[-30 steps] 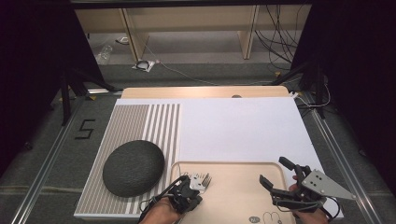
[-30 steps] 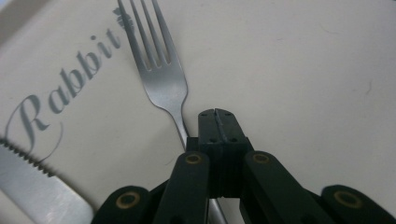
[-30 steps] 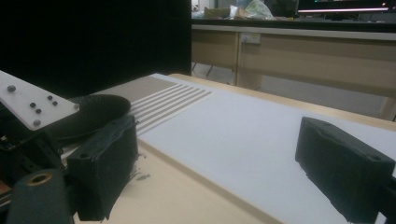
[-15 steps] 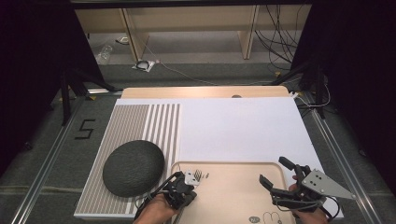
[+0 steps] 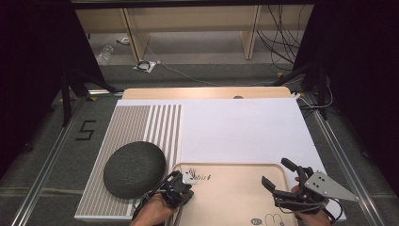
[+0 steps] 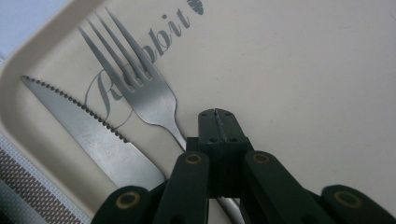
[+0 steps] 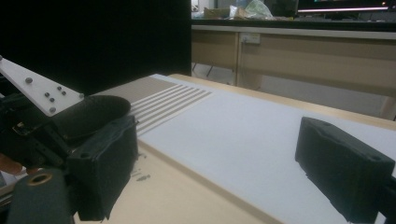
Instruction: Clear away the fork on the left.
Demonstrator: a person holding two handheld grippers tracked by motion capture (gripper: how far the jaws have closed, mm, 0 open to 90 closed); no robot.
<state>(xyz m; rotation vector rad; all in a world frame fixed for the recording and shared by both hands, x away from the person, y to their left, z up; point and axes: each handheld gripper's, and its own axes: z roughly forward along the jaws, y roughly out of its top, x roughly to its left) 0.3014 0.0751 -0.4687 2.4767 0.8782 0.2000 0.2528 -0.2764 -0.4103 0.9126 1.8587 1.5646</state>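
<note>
White mat (image 5: 244,127) on table (image 5: 202,92), striped board (image 5: 141,125); grey floor (image 5: 197,75)

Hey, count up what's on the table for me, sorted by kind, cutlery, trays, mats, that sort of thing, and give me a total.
Forks: 1, the fork in the tray
Knives: 1, the serrated knife beside it
Trays: 1, the beige tray
Dark round domes: 1, the grey dome on the striped mat
Mats: 2, the striped mat and the white mat
Total: 6

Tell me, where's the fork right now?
The fork lies in the tray's far left corner, beside the knife, with the left gripper shut over its handle.
</note>
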